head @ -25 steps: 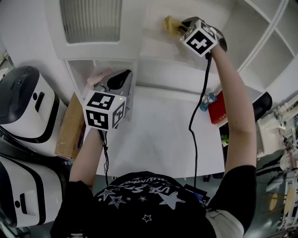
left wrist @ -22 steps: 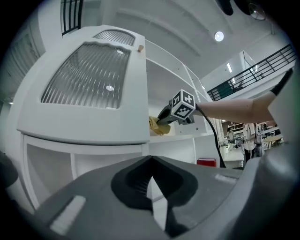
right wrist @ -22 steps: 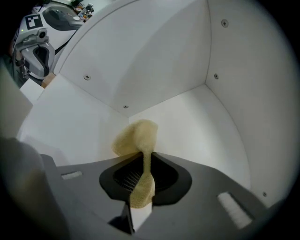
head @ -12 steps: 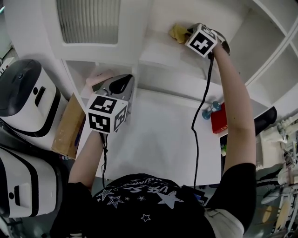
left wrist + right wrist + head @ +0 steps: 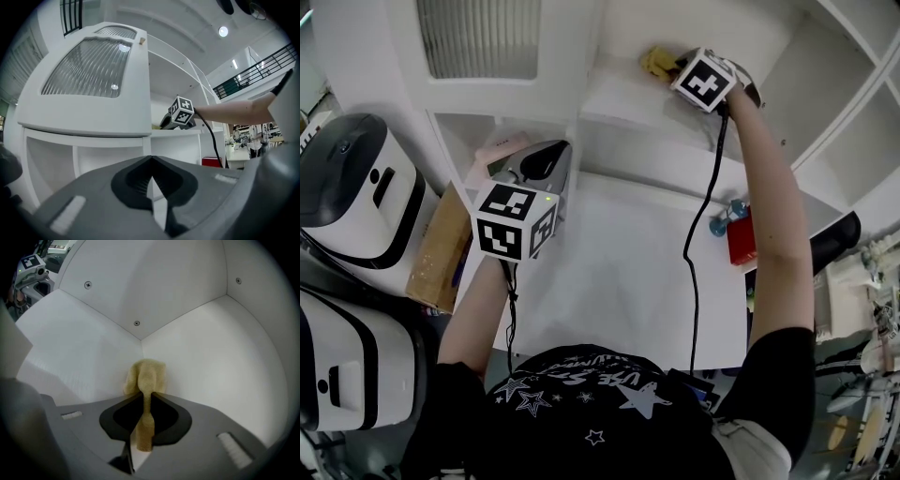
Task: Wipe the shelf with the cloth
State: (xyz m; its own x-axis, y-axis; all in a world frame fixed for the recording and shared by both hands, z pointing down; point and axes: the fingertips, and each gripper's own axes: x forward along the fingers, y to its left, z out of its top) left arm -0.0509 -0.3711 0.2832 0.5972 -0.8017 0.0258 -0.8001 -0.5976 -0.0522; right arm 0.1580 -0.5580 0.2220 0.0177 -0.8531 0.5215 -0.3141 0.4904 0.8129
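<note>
Up on the white shelf, the right gripper has its fingers closed tight on the yellow cloth. A narrow strip of the cloth runs down between the two pads, and the rest bunches out in a soft lump just beyond the fingertips. That lump lies against a white panel, close to the corner where three panels meet straight ahead of the fingers. In the head view the cloth shows as a small yellow wad poking out past the fingertips toward the back of the shelf, with the gripper's marker cube behind it. A black cable trails from the gripper down along the person's forearm. The left gripper is held lower, well apart from the cloth, in front of the open compartments under a cabinet door with ribbed glass. Its fingers meet at the tips with nothing between them, leaving only a thin sliver of light further back. Beyond those fingertips and to their right, the left gripper view catches the right gripper and the arm reaching onto the shelf. Below both pairs of fingers lies a white tabletop, with a red object at its right edge and a cardboard box off its left edge.
</note>
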